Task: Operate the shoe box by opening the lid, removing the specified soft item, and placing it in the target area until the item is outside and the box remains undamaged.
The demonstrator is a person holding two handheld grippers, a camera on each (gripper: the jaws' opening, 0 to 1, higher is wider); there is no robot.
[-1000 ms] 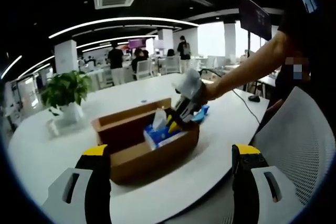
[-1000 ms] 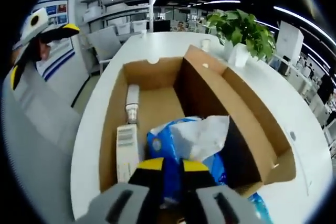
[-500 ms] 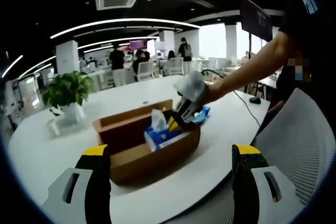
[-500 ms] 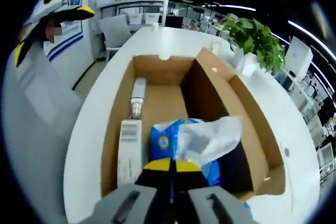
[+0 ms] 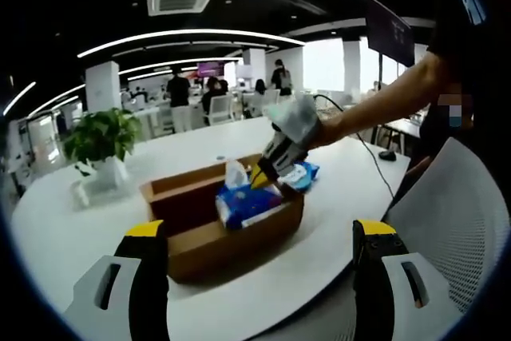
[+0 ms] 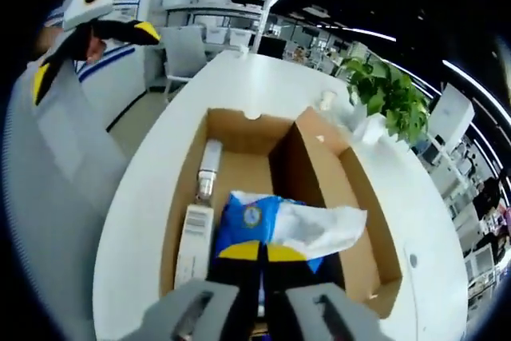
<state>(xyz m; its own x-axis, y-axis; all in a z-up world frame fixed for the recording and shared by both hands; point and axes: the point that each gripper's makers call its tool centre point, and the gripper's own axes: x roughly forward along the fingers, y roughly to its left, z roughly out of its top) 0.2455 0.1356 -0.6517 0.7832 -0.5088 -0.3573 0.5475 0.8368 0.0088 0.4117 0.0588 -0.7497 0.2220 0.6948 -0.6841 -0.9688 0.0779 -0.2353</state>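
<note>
— Two grippers are ours to tell. How do we find the right gripper?

— We see its yellow-tipped jaws pressed together on the near edge of the blue plastic tissue pack, with a white tissue spilling out of the top toward the right of the right gripper view. In the left gripper view we see that same right gripper reaching in from the right on a person's arm, pinching the pack at its upper edge.

— Where does the pack sit against the open brown cardboard shoe box?

— We see it held up over the box, its underside about level with the rim in the left gripper view; whether it touches the box wall we cannot tell. Inside the box, in the right gripper view, we see a white barcoded carton lying along the left wall and a pale tube just beyond it. The lid flap stands up along the right side.

— And the left gripper?

— We see its two yellow-capped jaws spread wide at the bottom of its view, gripping nothing, well short of the box.

— What lies around the box?

— We see it on a white round table. A green potted plant in a white pot stands beyond it, and a second blue pack lies on the table just behind the box. A white mesh chair is at the right.
</note>
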